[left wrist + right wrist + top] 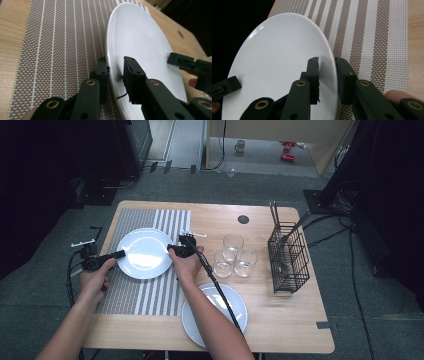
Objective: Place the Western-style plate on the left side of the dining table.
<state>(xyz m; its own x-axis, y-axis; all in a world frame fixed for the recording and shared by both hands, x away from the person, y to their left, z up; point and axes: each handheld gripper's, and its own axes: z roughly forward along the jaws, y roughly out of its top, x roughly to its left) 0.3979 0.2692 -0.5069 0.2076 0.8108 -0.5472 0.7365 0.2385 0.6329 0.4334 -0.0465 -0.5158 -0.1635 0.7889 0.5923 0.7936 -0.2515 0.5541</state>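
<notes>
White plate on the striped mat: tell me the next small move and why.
Probably open both claws and back away. The left claw and right claw straddle opposite rims of the white plate, which looks already centred low over the striped placemat.

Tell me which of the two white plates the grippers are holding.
The far plate, on the striped mat: the left gripper and right gripper clamp its opposite rims. The near plate lies on bare wood, untouched.
</notes>
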